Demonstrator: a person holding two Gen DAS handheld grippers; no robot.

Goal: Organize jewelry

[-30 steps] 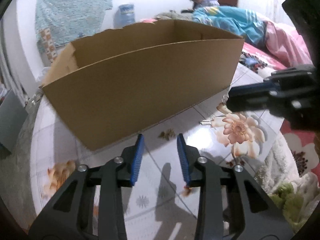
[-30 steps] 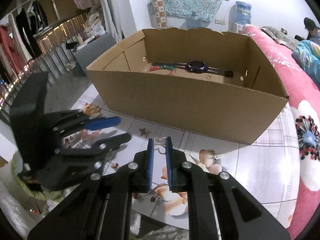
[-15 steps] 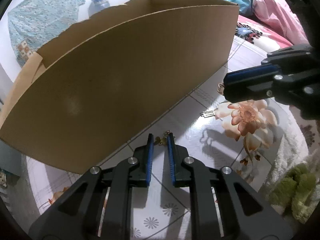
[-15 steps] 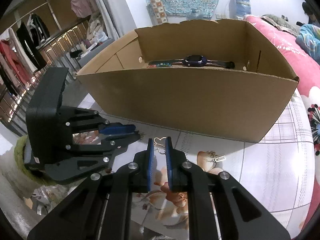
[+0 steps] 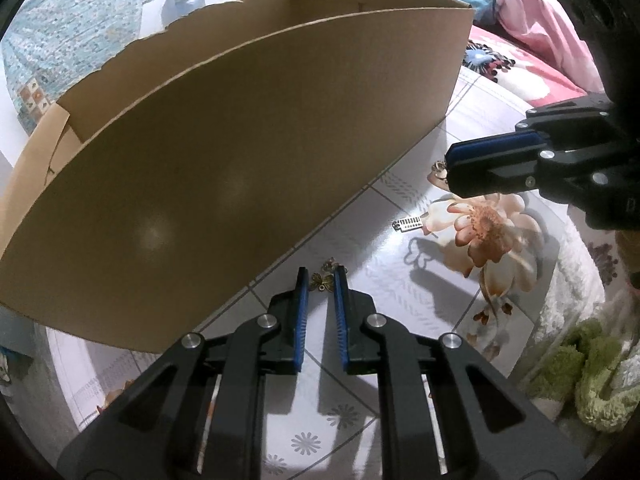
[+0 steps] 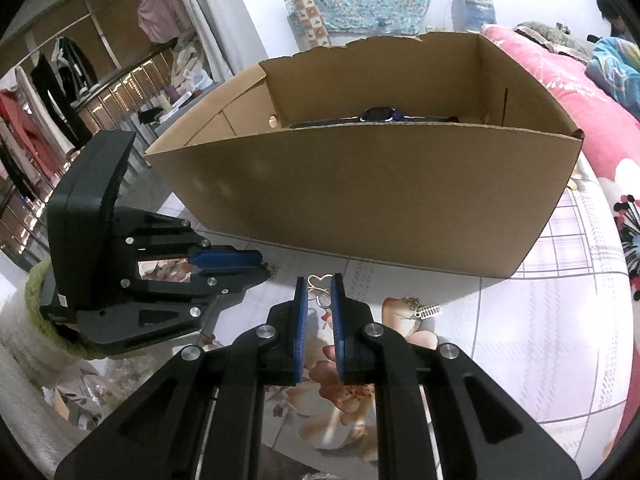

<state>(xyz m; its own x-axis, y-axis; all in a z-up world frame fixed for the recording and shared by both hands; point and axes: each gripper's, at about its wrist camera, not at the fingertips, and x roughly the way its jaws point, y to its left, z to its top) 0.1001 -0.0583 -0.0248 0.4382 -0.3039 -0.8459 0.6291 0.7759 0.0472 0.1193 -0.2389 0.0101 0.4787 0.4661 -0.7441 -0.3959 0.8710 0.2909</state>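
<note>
A brown cardboard box [image 5: 248,152] stands on the floral cloth; it also shows in the right wrist view [image 6: 372,184], with a dark watch [image 6: 380,114] inside. My left gripper [image 5: 321,278] is shut on a small bronze butterfly charm [image 5: 322,280] just above the cloth, close to the box's front wall. My right gripper [image 6: 319,294] is shut on a silver butterfly-shaped piece [image 6: 319,290] and holds it off the cloth. A small silver comb-shaped charm [image 5: 409,224] lies on the cloth between the grippers; it also shows in the right wrist view [image 6: 428,311].
A pink flowered blanket [image 6: 560,92] lies to the right. A green fuzzy cloth [image 5: 588,380] lies at the table's right edge. A railing and hanging clothes [image 6: 48,120] stand at the far left.
My left gripper moved forward and down toward the box and closed on the bronze charm. My right gripper kept its silver piece and moved lower and closer to the box.
</note>
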